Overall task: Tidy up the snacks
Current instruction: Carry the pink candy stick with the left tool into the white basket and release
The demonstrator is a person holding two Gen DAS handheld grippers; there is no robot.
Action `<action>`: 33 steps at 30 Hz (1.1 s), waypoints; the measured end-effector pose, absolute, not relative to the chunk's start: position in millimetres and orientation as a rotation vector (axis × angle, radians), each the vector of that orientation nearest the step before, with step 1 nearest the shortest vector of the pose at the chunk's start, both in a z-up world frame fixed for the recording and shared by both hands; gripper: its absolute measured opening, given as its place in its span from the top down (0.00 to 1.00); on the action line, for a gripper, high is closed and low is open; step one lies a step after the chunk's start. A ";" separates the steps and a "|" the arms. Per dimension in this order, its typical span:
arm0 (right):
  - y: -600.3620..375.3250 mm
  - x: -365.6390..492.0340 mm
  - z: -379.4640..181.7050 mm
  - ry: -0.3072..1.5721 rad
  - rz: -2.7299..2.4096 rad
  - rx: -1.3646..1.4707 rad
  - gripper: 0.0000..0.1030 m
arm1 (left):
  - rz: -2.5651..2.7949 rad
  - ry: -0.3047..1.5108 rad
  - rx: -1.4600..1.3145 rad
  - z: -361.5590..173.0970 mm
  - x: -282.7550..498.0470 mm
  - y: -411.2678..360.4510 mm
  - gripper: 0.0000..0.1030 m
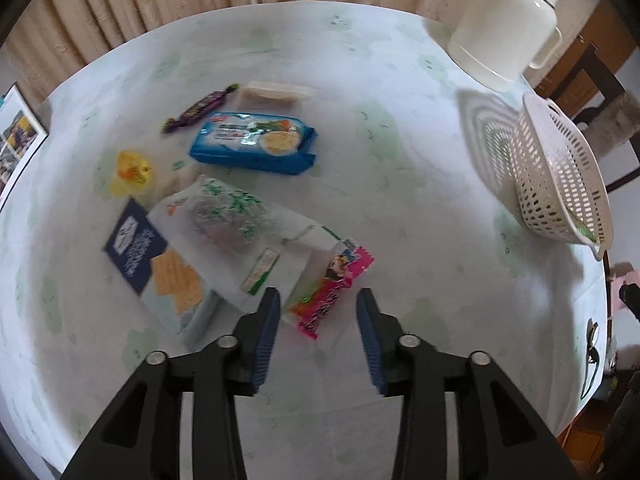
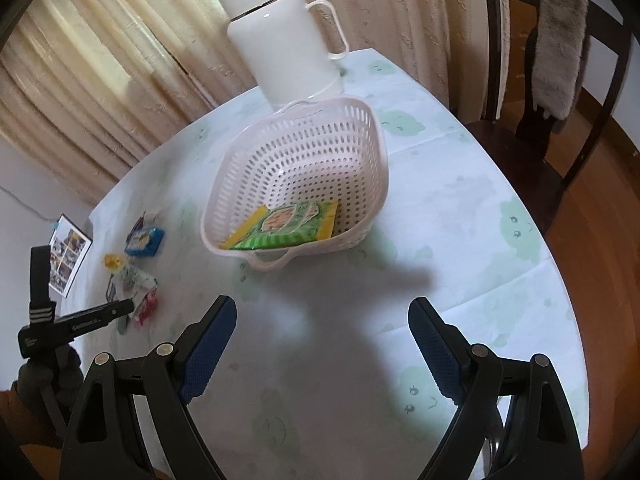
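My left gripper (image 1: 318, 300) is open and empty, hovering just above a pink snack packet (image 1: 330, 292) that lies between its fingertips. Beside it lie a white and green bag (image 1: 228, 232), a dark blue cracker box (image 1: 156, 264), a blue biscuit pack (image 1: 254, 142), a yellow packet (image 1: 132, 170), a purple candy (image 1: 200, 108) and a pale bar (image 1: 276, 94). The white basket (image 2: 352, 136) holds a green and yellow packet (image 2: 286, 224); it also shows in the left wrist view (image 1: 560, 168). My right gripper (image 2: 322, 308) is open and empty, in front of the basket.
A white thermos jug (image 2: 280, 40) stands behind the basket at the table's far edge. A dark wooden chair (image 2: 560, 80) with a grey fur cover stands at the right. Curtains hang behind the round table (image 2: 460, 240). The left gripper shows at the left of the right wrist view (image 2: 100, 316).
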State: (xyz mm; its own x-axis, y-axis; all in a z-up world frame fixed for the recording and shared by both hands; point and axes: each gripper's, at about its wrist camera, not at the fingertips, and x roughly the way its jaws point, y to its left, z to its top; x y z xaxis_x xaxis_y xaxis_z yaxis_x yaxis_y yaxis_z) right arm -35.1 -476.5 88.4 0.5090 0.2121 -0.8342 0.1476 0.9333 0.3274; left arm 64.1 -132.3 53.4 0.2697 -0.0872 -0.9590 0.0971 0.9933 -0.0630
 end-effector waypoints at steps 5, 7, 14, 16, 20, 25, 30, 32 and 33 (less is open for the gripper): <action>-478.0 -41.1 90.3 1.047 0.015 0.388 0.14 | -0.114 1.338 -0.051 39.1 69.1 -124.6 0.60; -478.9 -43.4 91.1 1.045 0.006 0.387 0.14 | -0.102 1.345 -0.077 36.7 70.3 -115.0 0.60; -472.1 -43.8 91.8 1.055 0.008 0.377 0.14 | -0.057 1.349 -0.080 34.3 68.4 -95.3 0.60; -469.3 -42.3 92.7 1.055 0.016 0.369 0.14 | -0.047 1.351 -0.090 33.5 67.8 -89.1 0.60; -463.1 -40.8 92.8 1.056 0.029 0.358 0.14 | -0.043 1.344 -0.107 37.4 64.8 -83.0 0.60; -461.5 -40.1 91.9 1.062 0.033 0.354 0.14 | -0.075 1.339 -0.102 42.9 62.3 -91.4 0.60; -465.3 -41.3 91.4 1.059 0.023 0.362 0.14 | -0.168 1.323 -0.057 47.4 60.3 -122.6 0.60; -467.2 -41.6 90.6 1.061 0.021 0.366 0.14 | -0.197 1.310 -0.014 46.1 59.4 -136.2 0.60; -467.7 -41.7 90.2 1.062 0.021 0.368 0.14 | -0.200 1.305 0.003 44.9 59.0 -139.5 0.60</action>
State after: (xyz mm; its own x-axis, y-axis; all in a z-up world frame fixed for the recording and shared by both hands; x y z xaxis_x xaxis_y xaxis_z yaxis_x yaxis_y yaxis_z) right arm -41.7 -467.7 90.2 0.4927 0.1924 -0.8486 0.1592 0.9389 0.3052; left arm 59.0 -139.5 44.9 0.2480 -0.1453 -0.9578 0.1485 0.9827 -0.1106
